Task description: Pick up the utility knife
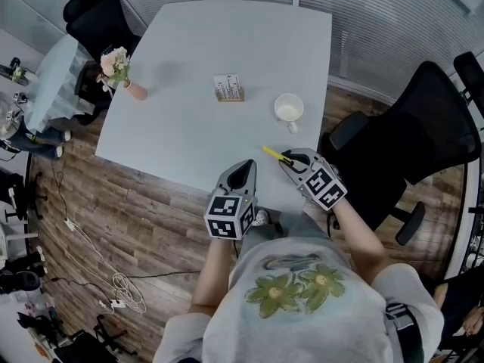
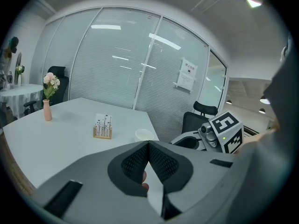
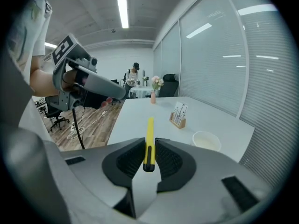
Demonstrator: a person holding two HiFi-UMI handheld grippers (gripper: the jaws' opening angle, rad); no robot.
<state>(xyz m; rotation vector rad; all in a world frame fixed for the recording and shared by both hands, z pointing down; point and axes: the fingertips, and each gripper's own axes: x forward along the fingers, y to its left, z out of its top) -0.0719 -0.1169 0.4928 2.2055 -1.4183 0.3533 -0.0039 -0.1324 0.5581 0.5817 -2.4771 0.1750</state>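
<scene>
The yellow utility knife [image 3: 149, 141] is clamped between the jaws of my right gripper [image 3: 149, 153], its yellow body sticking out ahead of the tips. From the head view the knife [image 1: 274, 155] pokes left out of the right gripper [image 1: 291, 162] above the near right part of the white table [image 1: 212, 44]. My left gripper [image 1: 242, 174] hovers beside it at the table's near edge. Its jaws meet at the tips with nothing between them in the left gripper view [image 2: 148, 144]. The right gripper's marker cube [image 2: 226, 130] shows there at the right.
On the table stand a white cup [image 1: 289, 110], a small wooden card holder [image 1: 228, 89] and a pink vase of flowers [image 1: 121, 70]. Black office chairs [image 1: 423, 127] flank the table on the right and at the far left [image 1: 98, 21]. Cables [image 1: 113, 278] lie on the wooden floor.
</scene>
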